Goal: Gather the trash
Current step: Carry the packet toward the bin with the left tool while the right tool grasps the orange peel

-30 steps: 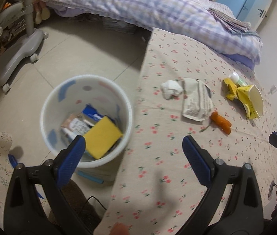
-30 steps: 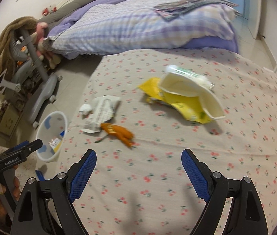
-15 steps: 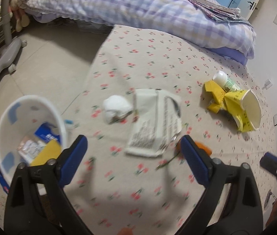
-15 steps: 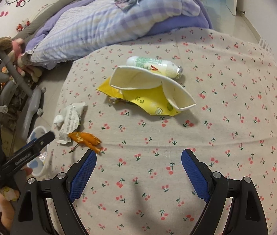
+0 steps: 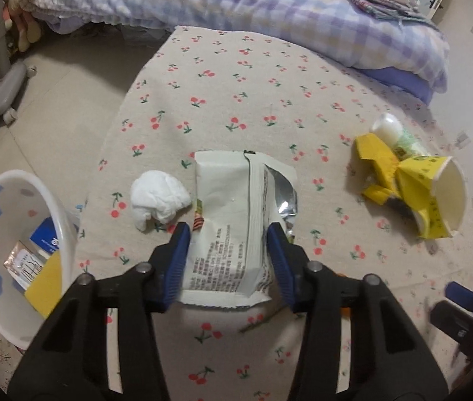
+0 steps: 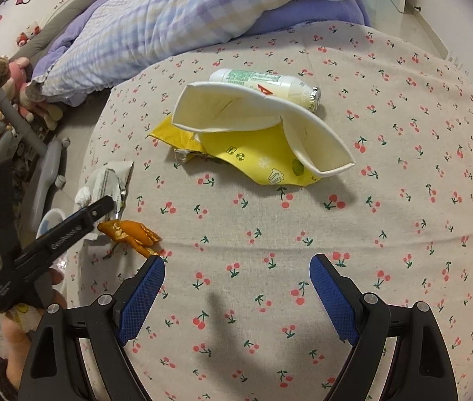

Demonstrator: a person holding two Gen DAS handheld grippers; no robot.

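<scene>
In the left wrist view, the left hand-held gripper [image 5: 229, 257] has its blue pads on either side of a white snack wrapper [image 5: 236, 230] lying flat on the cherry-print table [image 5: 236, 100]. Both pads touch the wrapper's long edges, the jaws narrowed to its width, though whether they squeeze it is hard to tell. Just left of the left pad sits a crumpled white tissue [image 5: 158, 198]. Further left and lower, off the table edge, stands a white trash bin [image 5: 12, 197] with packets and a yellow piece inside. Ahead to the right lie a crushed yellow paper cup [image 5: 417, 190] and, behind it, a small white bottle [image 5: 390, 130].

In the right wrist view, the right hand-held gripper [image 6: 236, 280] hangs above bare table, jaws wide apart and holding nothing. Ahead lies the crushed cup [image 6: 263, 133] with the bottle [image 6: 263, 82] just beyond it. Beside the left pad lies an orange wrapper [image 6: 129, 232]; past it, the left hand-held gripper [image 6: 59, 234] covers part of the white wrapper [image 6: 109, 180].
</scene>
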